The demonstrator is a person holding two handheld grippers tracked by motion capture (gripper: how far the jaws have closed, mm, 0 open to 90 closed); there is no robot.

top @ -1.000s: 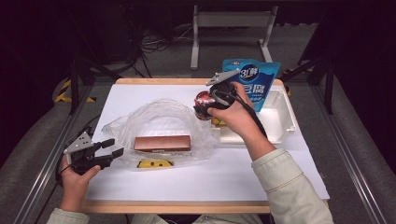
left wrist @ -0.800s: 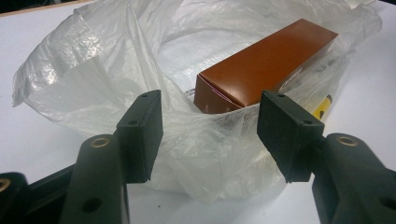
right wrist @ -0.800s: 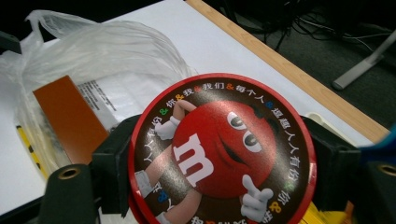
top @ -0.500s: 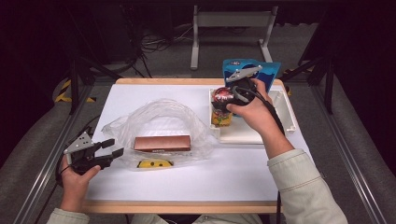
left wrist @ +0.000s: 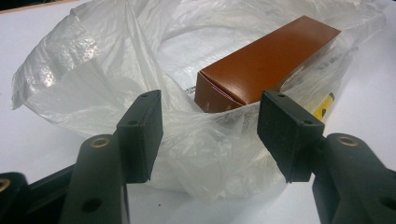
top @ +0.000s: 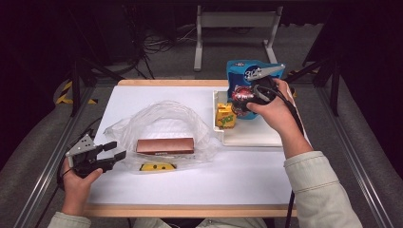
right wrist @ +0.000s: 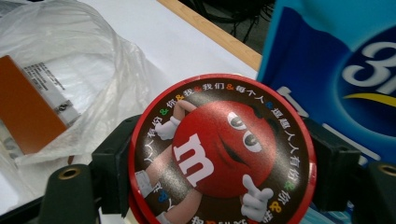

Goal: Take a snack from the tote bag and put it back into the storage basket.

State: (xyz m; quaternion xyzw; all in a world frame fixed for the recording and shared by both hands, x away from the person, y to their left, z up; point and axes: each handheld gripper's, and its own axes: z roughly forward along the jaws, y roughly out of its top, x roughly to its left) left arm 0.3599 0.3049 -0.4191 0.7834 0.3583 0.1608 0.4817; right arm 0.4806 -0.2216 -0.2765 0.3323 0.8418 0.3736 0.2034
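While right jaws clamp the round tin (right wrist: 222, 154), left jaws gape at plastic bag (left wrist: 205, 144).

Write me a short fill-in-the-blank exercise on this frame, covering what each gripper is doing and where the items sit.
1. The right gripper is shut on a round ____ tin.
2. The brown box lies inside the clear ____ bag.
3. The left gripper has its jaws ____, holding nothing.
4. The small yellow carton stands in the ____ tray.

Missing words: red; plastic; open; white

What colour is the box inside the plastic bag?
Reddish-brown box, clearest in the left gripper view.
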